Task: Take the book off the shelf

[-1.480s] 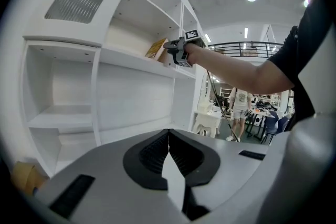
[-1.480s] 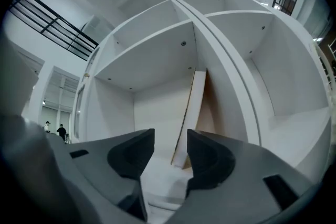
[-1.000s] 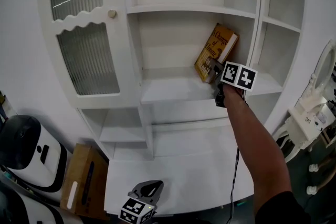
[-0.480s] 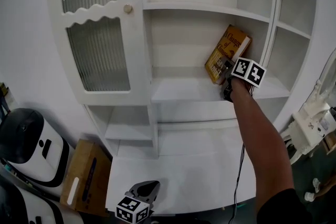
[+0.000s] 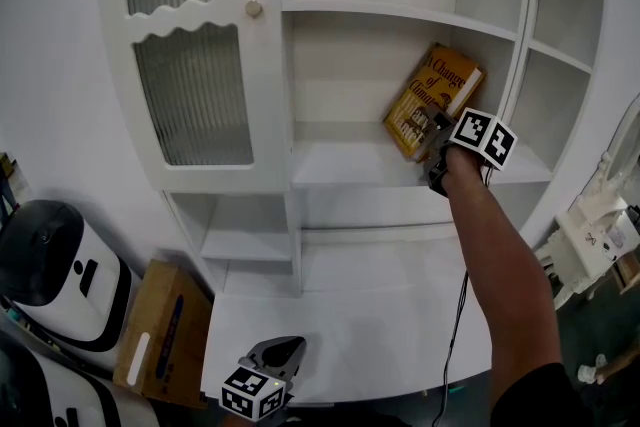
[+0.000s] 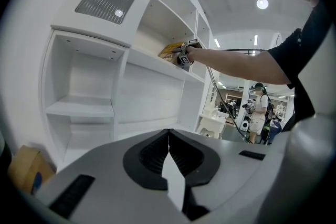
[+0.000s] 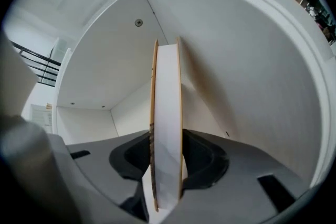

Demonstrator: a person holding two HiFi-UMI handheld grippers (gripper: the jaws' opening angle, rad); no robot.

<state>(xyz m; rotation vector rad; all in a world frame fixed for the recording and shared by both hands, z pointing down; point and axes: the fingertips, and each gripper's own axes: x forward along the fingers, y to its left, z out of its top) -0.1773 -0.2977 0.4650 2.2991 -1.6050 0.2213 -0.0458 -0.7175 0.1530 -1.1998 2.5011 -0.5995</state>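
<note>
A yellow hardcover book (image 5: pixel 436 95) stands tilted on the middle board of the white wooden shelf (image 5: pixel 350 165). Its top leans toward 1 o'clock, against the side wall of the compartment. In the head view the book is at 2 o'clock from the middle. The right tool (image 5: pixel 432 137) is at its lower edge. In the right gripper view the book is between the two jaws, which are closing, and the black pads meet both covers. The left tool (image 5: pixel 278 353) hangs at 6 o'clock by the white counter (image 5: pixel 380 315), jaws together, holding nothing. A brown cardboard box (image 5: pixel 160 330) lies at 8 o'clock.
</note>
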